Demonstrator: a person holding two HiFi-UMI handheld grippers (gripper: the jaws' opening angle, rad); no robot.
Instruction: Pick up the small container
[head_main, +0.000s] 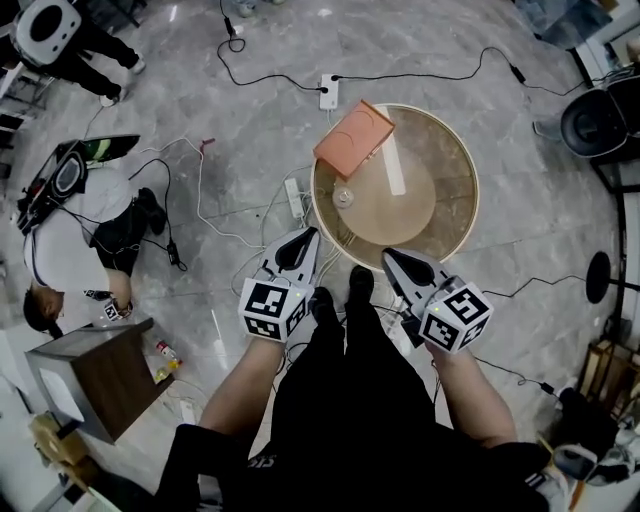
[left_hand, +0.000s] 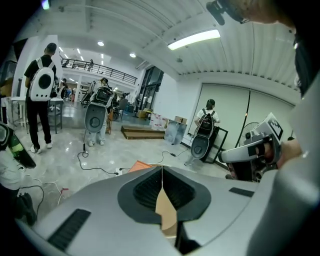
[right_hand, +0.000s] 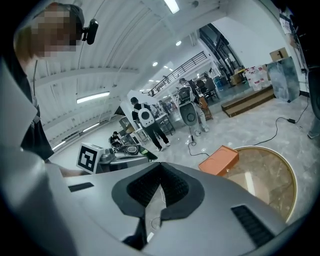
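Note:
The small clear container (head_main: 343, 197) stands on the round table (head_main: 468, 190) near its left rim, just below an orange box (head_main: 354, 137). A white strip (head_main: 395, 170) lies to its right. My left gripper (head_main: 312, 234) hovers off the table's near left edge, shut and empty, a short way short of the container. My right gripper (head_main: 388, 254) is at the table's near edge, also shut and empty. In the left gripper view the jaws (left_hand: 161, 167) meet, with the orange box (left_hand: 137, 165) beyond. The right gripper view shows its closed jaws (right_hand: 161, 165), the box (right_hand: 219, 160) and the table (right_hand: 290, 185).
Cables and power strips (head_main: 328, 91) run over the marble floor around the table. A person (head_main: 60, 240) crouches at the left beside a wooden cabinet (head_main: 90, 375). A black stand (head_main: 598, 277) is at the right. My own legs are below the grippers.

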